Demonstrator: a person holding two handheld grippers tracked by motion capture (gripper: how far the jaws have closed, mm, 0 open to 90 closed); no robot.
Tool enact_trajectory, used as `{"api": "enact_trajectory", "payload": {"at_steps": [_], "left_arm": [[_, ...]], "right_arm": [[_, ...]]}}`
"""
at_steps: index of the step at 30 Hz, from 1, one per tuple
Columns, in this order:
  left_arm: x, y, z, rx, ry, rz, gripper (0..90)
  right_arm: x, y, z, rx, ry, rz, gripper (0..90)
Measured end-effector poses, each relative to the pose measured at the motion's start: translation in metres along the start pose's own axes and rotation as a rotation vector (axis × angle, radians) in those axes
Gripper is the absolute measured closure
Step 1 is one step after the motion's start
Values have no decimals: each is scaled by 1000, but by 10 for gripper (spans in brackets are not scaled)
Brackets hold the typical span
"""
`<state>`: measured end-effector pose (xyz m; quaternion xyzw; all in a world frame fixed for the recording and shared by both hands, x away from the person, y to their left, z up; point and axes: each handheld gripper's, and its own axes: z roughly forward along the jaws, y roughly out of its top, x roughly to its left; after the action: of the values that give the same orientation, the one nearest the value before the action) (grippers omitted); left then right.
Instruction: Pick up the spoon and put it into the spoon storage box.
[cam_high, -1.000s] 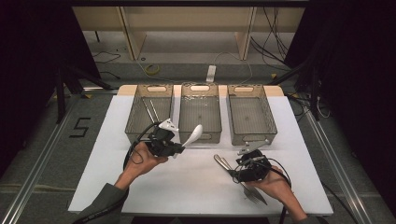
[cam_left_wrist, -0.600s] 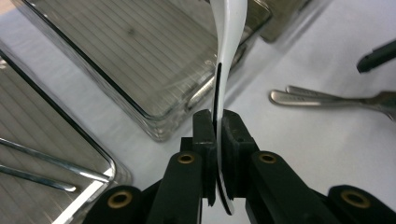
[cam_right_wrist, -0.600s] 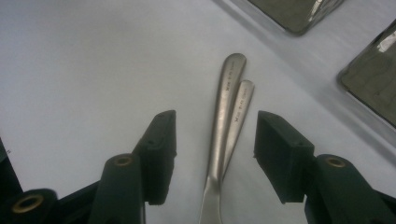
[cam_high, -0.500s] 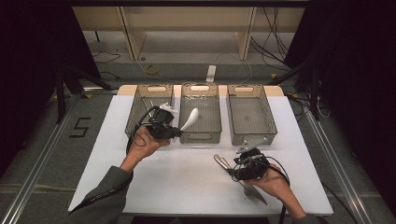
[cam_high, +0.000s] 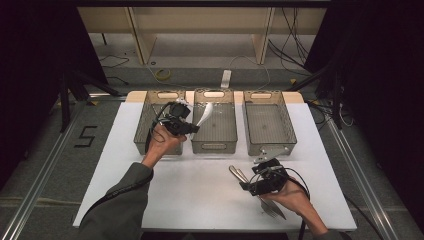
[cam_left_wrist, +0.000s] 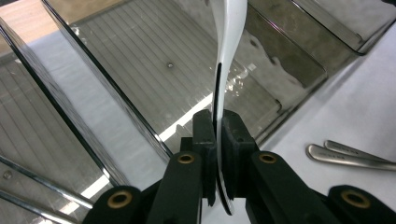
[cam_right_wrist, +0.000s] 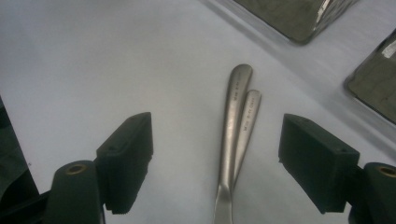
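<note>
My left gripper (cam_high: 192, 127) is shut on the handle of a white plastic spoon (cam_high: 204, 116), which it holds above the left side of the middle clear bin (cam_high: 215, 146). In the left gripper view the left gripper (cam_left_wrist: 218, 123) clamps the spoon (cam_left_wrist: 229, 28) edge-on over the bin's ribbed floor (cam_left_wrist: 154, 60). My right gripper (cam_high: 246, 186) rests low on the table, and its jaws have just been opening. In the right gripper view the right gripper (cam_right_wrist: 217, 135) stands wide. Two metal cutlery handles (cam_right_wrist: 236, 121) lie on the table between its pads, untouched.
Three clear bins stand in a row at the back of the white table (cam_high: 200, 200): left bin (cam_high: 150, 145), middle bin, right bin (cam_high: 270, 145). The cutlery's head ends (cam_high: 272, 207) stick out past the right hand. Dark floor and cables surround the table.
The left hand has carried the white spoon away from the person, from the table's middle up over the bins. The right hand has stayed put over the metal cutlery.
</note>
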<state>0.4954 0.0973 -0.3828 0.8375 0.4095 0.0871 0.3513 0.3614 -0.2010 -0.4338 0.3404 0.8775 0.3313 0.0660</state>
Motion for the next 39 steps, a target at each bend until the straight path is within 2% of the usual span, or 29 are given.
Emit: {"api": "enact_trajectory", "payload": {"at_steps": [5,7,21,24,28,29,30,32,33,39], "left_arm": [[-2,7,8,-12,-8,-23,850],[-5,11,14,-7,14,-15,850],[-2,10,30,-7,46,-66,836],[-1,10,33,-14,51,-77,793],[-4,13,28,-33,40,-83,602],[-6,13,26,-38,39,-86,517],[-7,14,23,-40,40,-81,477],[-9,14,17,-64,31,-79,454],[-10,13,13,-80,22,-83,403],[-8,1,-8,-146,-10,-110,326]], "right_arm": [[1,0,-1,-4,9,-1,261],[2,0,-1,-5,8,-5,261],[3,0,-1,-3,4,-16,263],[3,0,0,-3,3,-20,264],[3,0,-2,-3,7,-11,266],[2,1,-2,-6,6,-18,268],[2,1,-2,-7,6,-23,271],[2,1,-2,-6,7,-26,274],[3,2,-2,-3,12,-22,282],[1,4,-3,-12,15,-39,321]]}}
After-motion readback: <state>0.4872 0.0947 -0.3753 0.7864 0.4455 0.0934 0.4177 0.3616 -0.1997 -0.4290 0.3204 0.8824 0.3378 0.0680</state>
